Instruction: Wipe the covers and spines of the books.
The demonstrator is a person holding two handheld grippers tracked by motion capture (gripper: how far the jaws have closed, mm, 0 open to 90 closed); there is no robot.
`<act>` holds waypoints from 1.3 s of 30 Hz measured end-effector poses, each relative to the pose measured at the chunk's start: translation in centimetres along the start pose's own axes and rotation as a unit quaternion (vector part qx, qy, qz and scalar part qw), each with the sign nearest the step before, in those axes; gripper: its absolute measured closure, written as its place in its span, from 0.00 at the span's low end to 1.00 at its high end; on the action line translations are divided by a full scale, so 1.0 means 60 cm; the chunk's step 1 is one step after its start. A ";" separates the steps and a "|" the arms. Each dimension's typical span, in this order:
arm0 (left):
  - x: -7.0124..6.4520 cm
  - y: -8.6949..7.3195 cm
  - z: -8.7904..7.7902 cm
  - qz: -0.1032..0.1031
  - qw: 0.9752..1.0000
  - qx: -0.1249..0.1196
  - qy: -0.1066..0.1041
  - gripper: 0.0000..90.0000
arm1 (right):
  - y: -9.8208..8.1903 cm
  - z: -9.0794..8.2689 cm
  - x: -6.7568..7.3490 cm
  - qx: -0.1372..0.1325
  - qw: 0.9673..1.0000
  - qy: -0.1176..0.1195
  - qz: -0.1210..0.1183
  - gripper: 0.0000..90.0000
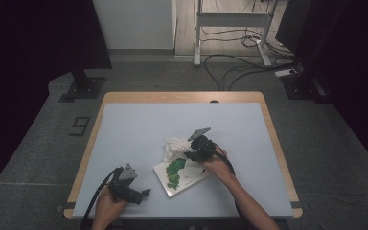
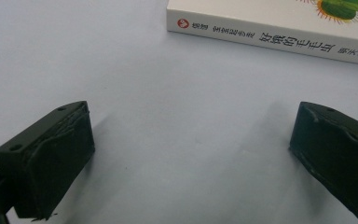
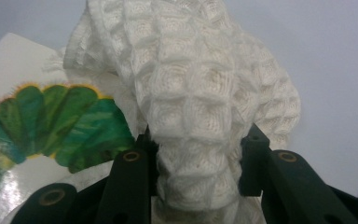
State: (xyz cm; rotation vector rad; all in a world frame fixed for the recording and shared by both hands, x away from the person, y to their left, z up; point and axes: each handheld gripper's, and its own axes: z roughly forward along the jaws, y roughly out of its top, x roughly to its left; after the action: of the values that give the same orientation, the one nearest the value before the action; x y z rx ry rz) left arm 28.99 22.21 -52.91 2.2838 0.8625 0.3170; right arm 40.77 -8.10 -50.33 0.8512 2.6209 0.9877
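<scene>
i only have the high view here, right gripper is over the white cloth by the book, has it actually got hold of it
Observer: Yes. In the right gripper view the right gripper is shut on the white cloth, a bunched fold pinched between its jaws.
Operator: what kind of cloth is it
Observer: A waffle-weave knit, with raised square cells across its surface.
Operator: and the left one, holding anything
Observer: No. The left gripper is open, with bare table between its jaws.
Operator: is the book close to it
Observer: The book lies ahead of the left jaws, apart from them, its printed spine facing them.
</scene>
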 end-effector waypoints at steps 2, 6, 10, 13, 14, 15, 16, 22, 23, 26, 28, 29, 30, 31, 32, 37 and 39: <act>0.000 0.000 0.000 0.000 1.000 0.000 0.000 0.00 | 0.002 0.001 0.006 -0.001 1.000 0.000 -0.002 0.71; 0.000 0.000 0.000 0.000 1.000 0.000 0.000 0.00 | 0.006 0.006 0.019 -0.004 1.000 0.010 -0.009 0.71; 0.000 0.000 0.000 0.000 1.000 0.000 0.000 0.00 | 0.012 0.011 0.034 -0.006 1.000 0.023 -0.019 0.71; 0.000 0.000 0.000 0.000 1.000 0.000 0.000 0.00 | 0.017 0.015 0.046 -0.008 0.999 0.030 -0.023 0.71; 0.000 0.000 0.000 0.000 1.000 0.000 0.000 0.00 | 0.019 0.016 0.050 -0.007 0.999 0.034 -0.027 0.71; 0.000 0.000 0.000 0.000 1.000 0.000 0.000 0.00 | 0.021 0.018 0.054 -0.008 0.999 0.035 -0.030 0.71; 0.000 0.000 0.000 0.000 1.000 0.000 0.000 0.00 | 0.022 0.019 0.057 -0.008 0.999 0.038 -0.033 0.71; 0.000 0.000 0.000 0.000 1.000 0.000 0.000 0.00 | 0.035 0.029 0.083 -0.010 0.998 0.052 -0.046 0.71; 0.000 0.000 0.000 0.000 1.000 0.000 0.000 0.00 | 0.037 0.031 0.088 -0.011 0.997 0.054 -0.052 0.71; 0.000 0.000 0.000 0.000 1.000 0.000 0.000 0.00 | 0.042 0.035 0.100 -0.011 0.997 0.060 -0.055 0.71; 0.000 0.000 0.000 -0.001 1.000 0.000 0.000 0.00 | 0.046 0.038 0.108 -0.012 0.996 0.066 -0.058 0.71; 0.000 0.000 0.000 -0.001 1.000 -0.001 0.000 0.00 | 0.047 0.039 0.111 -0.013 0.996 0.068 -0.060 0.71; 0.000 0.000 0.000 -0.001 1.000 0.000 0.000 0.00 | 0.050 0.042 0.119 -0.014 0.995 0.072 -0.064 0.71; 0.000 0.000 0.000 -0.001 1.000 0.000 0.000 0.00 | 0.051 0.044 0.122 -0.015 0.995 0.073 -0.065 0.71; 0.000 0.000 0.000 -0.001 1.000 0.000 0.000 0.00 | 0.053 0.044 0.125 -0.015 0.995 0.074 -0.066 0.71; 0.000 0.000 0.000 -0.001 1.000 0.000 0.000 0.00 | 0.057 0.046 0.134 -0.014 0.994 0.076 -0.076 0.70; 0.000 0.000 0.000 -0.001 1.000 0.000 0.000 0.00 | 0.056 0.046 0.134 -0.014 0.994 0.076 -0.074 0.70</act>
State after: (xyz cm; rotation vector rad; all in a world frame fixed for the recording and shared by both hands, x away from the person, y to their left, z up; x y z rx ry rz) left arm 28.97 22.20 -52.91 2.2831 0.8641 0.3169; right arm 36.84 0.15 -50.17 0.5855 2.7420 1.0856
